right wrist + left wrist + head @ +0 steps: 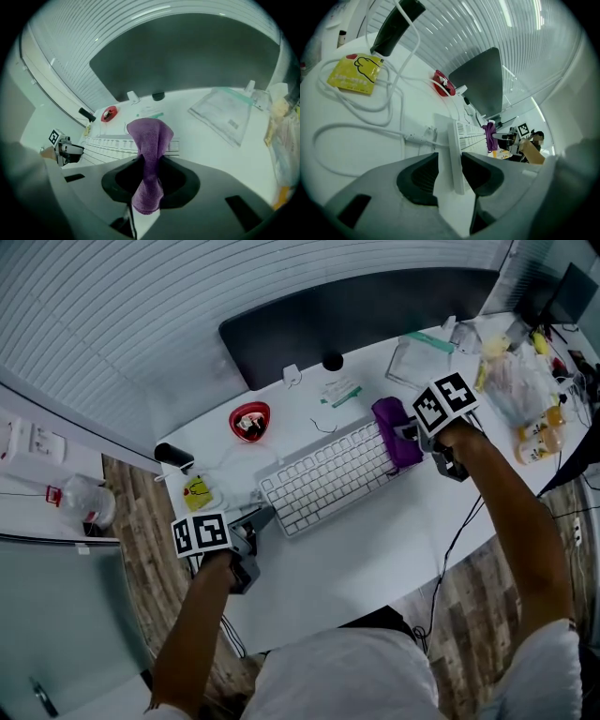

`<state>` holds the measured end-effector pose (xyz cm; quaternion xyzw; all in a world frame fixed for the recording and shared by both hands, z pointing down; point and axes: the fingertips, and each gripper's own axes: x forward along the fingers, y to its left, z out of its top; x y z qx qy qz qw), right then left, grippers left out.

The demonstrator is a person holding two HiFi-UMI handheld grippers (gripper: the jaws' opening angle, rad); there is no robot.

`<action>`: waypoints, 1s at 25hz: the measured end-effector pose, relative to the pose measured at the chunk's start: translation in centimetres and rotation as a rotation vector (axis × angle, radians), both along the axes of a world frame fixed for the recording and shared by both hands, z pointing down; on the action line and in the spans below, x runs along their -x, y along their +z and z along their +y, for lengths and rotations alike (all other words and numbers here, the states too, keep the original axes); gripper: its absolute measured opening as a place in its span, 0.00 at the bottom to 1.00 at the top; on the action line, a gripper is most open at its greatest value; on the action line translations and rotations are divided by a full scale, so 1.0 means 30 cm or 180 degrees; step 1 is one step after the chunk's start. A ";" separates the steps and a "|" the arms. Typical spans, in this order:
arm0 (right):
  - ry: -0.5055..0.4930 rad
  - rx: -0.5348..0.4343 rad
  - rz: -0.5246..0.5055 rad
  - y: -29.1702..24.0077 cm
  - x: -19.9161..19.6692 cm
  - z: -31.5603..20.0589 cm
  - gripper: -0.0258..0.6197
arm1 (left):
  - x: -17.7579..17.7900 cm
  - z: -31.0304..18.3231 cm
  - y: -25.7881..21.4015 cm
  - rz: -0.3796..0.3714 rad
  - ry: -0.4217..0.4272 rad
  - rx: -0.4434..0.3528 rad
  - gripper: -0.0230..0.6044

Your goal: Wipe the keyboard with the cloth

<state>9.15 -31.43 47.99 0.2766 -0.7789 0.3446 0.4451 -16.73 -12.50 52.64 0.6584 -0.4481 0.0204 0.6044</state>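
Observation:
A white keyboard [328, 474] lies slanted across the middle of the white desk [375, 549]. My left gripper [260, 518] is at its near-left end, and in the left gripper view the keyboard's edge [457, 154] sits between the two dark pads, pinched by my left gripper [450, 174]. A purple cloth [397, 432] rests on the keyboard's right end. My right gripper [412, 434] is shut on it. The right gripper view shows the cloth [150, 138] bunched upward from my right gripper [149, 180], draped over the keyboard [110, 143].
Behind the keyboard are a red bowl [249, 420], a yellow packet [197, 493] with white cables, a black cylinder [173, 456] and a dark curved monitor [366, 310]. A clear plastic pouch [420, 360], bags and bottles [539, 432] crowd the far right.

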 end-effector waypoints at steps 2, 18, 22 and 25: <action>0.0132 -0.0041 0.0050 -0.003 -0.069 -0.029 0.17 | 0.001 0.000 -0.001 -0.0009 -0.0002 0.0003 0.30; -0.0177 -0.0016 -0.0803 -0.176 0.258 0.309 0.17 | -0.001 0.002 0.002 -0.0057 0.0006 -0.0063 0.30; -0.0477 0.0197 -0.0949 -0.117 0.498 0.487 0.17 | 0.000 0.004 0.002 -0.0040 0.0010 -0.0082 0.30; -0.0636 0.0334 -0.0916 -0.046 0.619 0.588 0.17 | -0.001 0.004 0.003 -0.0031 0.0015 -0.0088 0.30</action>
